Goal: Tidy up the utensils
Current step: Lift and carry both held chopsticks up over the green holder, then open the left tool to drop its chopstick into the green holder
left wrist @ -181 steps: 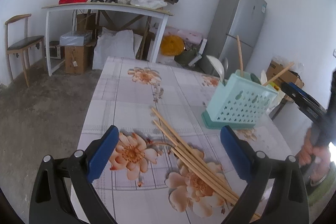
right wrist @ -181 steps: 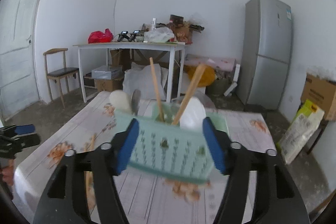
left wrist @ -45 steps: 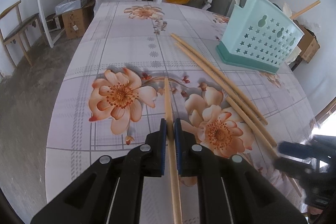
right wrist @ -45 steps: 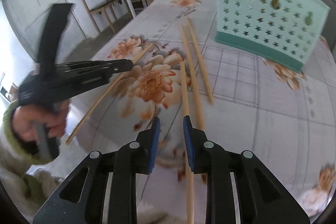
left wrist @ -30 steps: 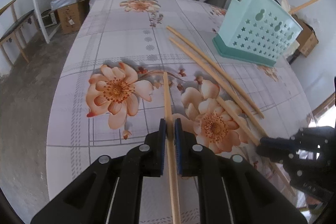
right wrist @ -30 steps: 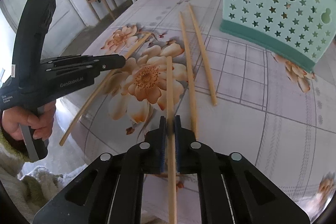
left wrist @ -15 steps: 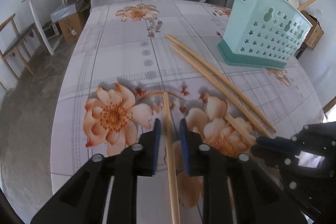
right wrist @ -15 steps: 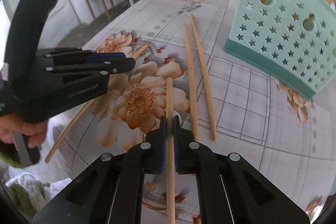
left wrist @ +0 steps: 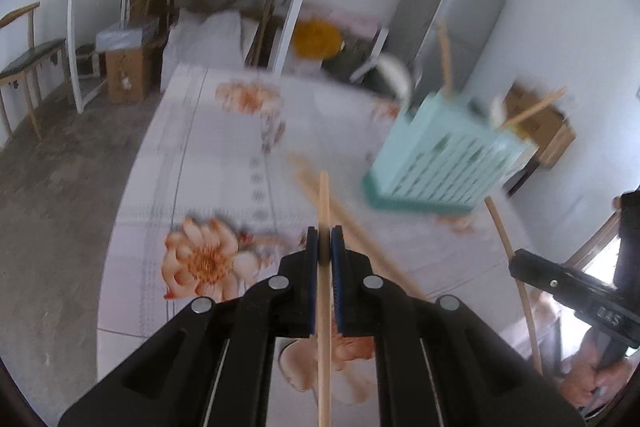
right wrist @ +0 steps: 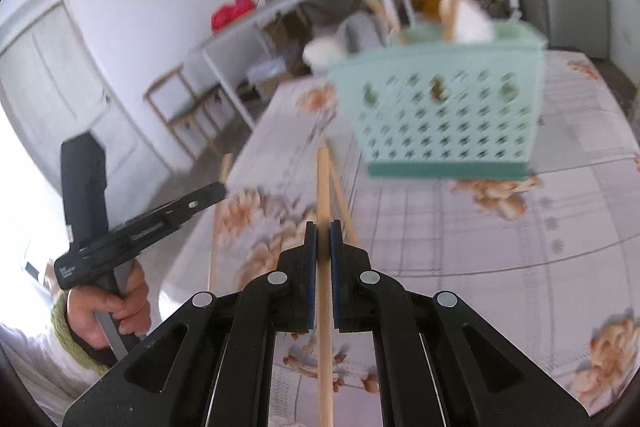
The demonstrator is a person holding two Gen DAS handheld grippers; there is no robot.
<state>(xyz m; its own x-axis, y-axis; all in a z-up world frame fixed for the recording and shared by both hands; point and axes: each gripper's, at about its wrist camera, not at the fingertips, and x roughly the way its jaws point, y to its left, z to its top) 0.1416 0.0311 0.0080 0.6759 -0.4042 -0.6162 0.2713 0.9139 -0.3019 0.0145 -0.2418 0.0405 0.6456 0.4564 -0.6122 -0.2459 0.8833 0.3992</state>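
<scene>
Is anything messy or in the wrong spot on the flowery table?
Yes: two loose chopsticks lie on the table instead of standing in the green basket. Each gripper, left and right, pinches another chopstick.

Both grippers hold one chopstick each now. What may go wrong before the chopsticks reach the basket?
1. Each chopstick is pinched at one spot only, so it may pivot or slip.
2. The teal utensil basket already holds chopsticks and spoons; a long tip may catch them.
3. Two chopsticks remain lying on the table.

Both tools (left wrist: 324, 241) (right wrist: 323, 237) lifted chopsticks (left wrist: 323, 203) (right wrist: 322, 183) off table.
</scene>
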